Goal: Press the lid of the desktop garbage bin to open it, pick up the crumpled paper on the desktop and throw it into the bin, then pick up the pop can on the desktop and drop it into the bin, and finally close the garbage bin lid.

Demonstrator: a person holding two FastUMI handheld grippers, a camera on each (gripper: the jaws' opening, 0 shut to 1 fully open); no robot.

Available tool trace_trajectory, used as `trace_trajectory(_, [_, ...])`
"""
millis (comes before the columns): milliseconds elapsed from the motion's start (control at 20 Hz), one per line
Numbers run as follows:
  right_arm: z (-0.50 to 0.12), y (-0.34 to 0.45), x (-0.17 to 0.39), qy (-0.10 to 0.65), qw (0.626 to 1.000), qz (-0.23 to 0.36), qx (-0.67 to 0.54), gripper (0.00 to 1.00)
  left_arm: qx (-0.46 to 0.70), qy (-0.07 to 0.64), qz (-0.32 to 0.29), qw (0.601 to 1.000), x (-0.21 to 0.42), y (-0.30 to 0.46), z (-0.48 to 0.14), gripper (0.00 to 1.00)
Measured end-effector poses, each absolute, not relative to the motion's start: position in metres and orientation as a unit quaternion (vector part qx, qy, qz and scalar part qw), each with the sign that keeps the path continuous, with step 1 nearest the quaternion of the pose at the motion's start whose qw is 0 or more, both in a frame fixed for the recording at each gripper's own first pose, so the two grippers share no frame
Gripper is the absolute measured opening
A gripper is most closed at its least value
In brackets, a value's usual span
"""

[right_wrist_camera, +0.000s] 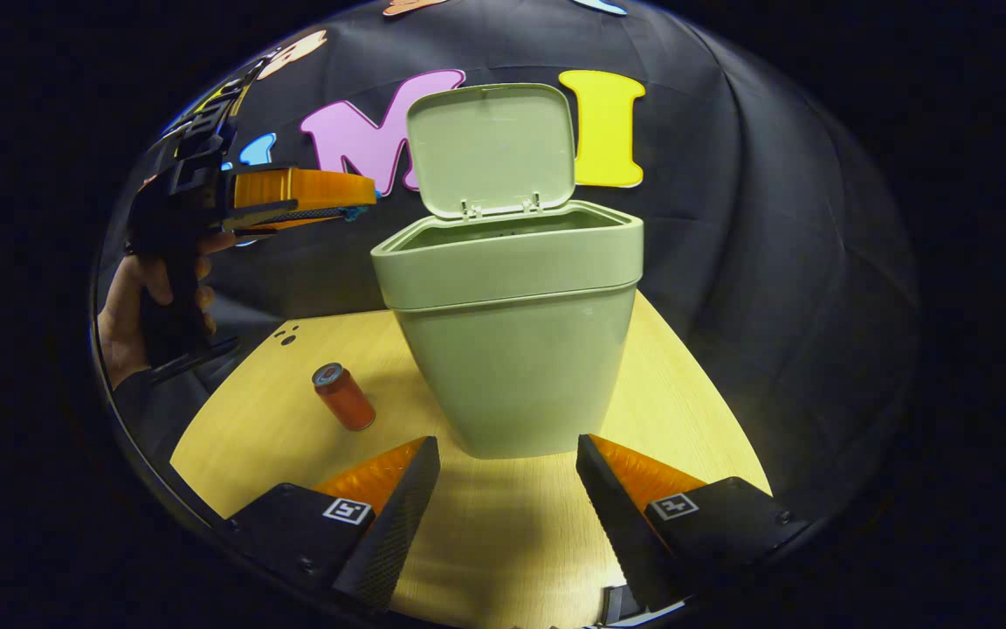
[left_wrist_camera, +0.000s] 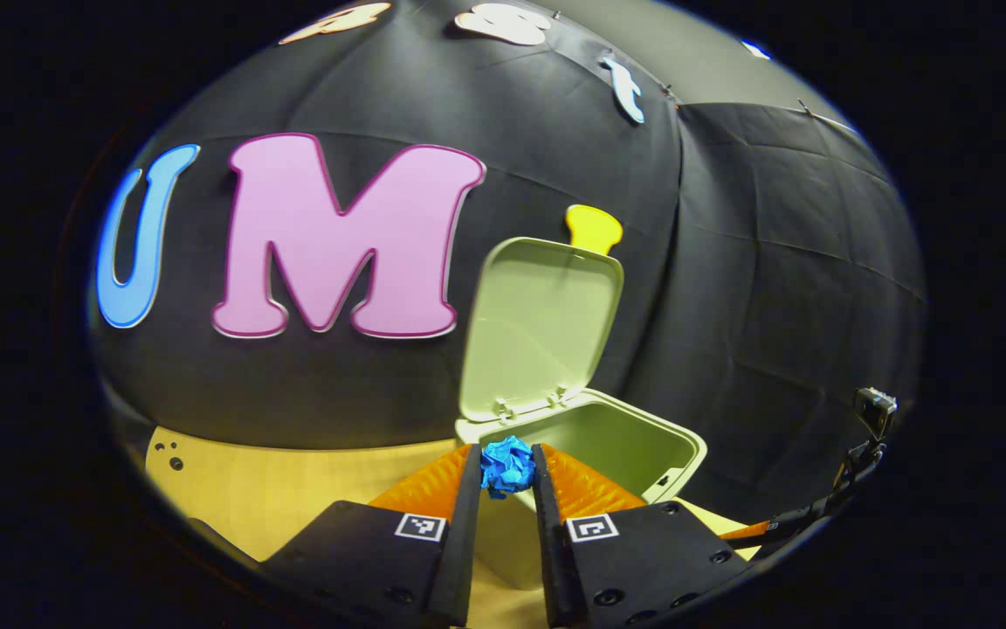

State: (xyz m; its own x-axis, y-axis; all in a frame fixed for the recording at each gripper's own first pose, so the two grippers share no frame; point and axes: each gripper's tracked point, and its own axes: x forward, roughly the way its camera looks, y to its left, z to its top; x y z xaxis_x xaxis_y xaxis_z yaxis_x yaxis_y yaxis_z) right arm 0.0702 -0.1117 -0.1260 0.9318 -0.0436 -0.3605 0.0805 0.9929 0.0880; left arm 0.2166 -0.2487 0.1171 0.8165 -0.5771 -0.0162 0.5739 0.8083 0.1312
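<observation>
A pale green bin (right_wrist_camera: 507, 349) stands on the wooden desktop with its lid (right_wrist_camera: 492, 148) swung up and open. In the left gripper view my left gripper (left_wrist_camera: 507, 467) is shut on a blue crumpled paper (left_wrist_camera: 507, 465), held just before the near rim of the open bin (left_wrist_camera: 608, 437). The right gripper view shows that same gripper (right_wrist_camera: 354, 203) raised to the left of the bin's top, held by a hand (right_wrist_camera: 132, 314). An orange pop can (right_wrist_camera: 344, 397) stands upright on the desk left of the bin. My right gripper (right_wrist_camera: 507, 454) hangs open low in front of the bin.
The wooden desktop (right_wrist_camera: 503, 533) reaches to the black cloth wall behind the bin. A small camera on a stand (left_wrist_camera: 874, 411) sits at the right edge of the left gripper view.
</observation>
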Motion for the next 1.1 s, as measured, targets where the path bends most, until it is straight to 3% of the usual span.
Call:
trace_trajectory(250, [-0.13,-0.123,0.067,0.185,0.98,-0.049,0.06,0.99,0.076,0.007,-0.35,0.934,0.22,-0.289,0.101,0.36])
trace_trajectory(500, [-0.135,-0.122,0.061,0.191,0.979,-0.05,0.058,0.99,0.078,0.024,-0.359,0.93,0.225,-0.305,0.086,0.39])
trace_trajectory(750, [-0.135,-0.12,0.062,0.191,0.979,-0.045,0.056,0.99,0.064,0.026,-0.356,0.932,0.223,-0.301,0.085,0.57])
trace_trajectory(800, [-0.134,-0.118,0.063,0.191,0.979,-0.043,0.056,0.99,0.068,0.022,-0.354,0.933,0.222,-0.297,0.086,0.71])
trace_trajectory(950, [-0.133,-0.111,0.063,0.189,0.98,-0.034,0.054,0.99,0.071,0.004,-0.328,0.942,0.22,-0.279,0.096,0.96])
trace_trajectory(1100, [-0.131,-0.102,0.065,0.186,0.981,-0.023,0.051,0.99,0.048,-0.013,-0.305,0.951,0.213,-0.252,0.104,0.96])
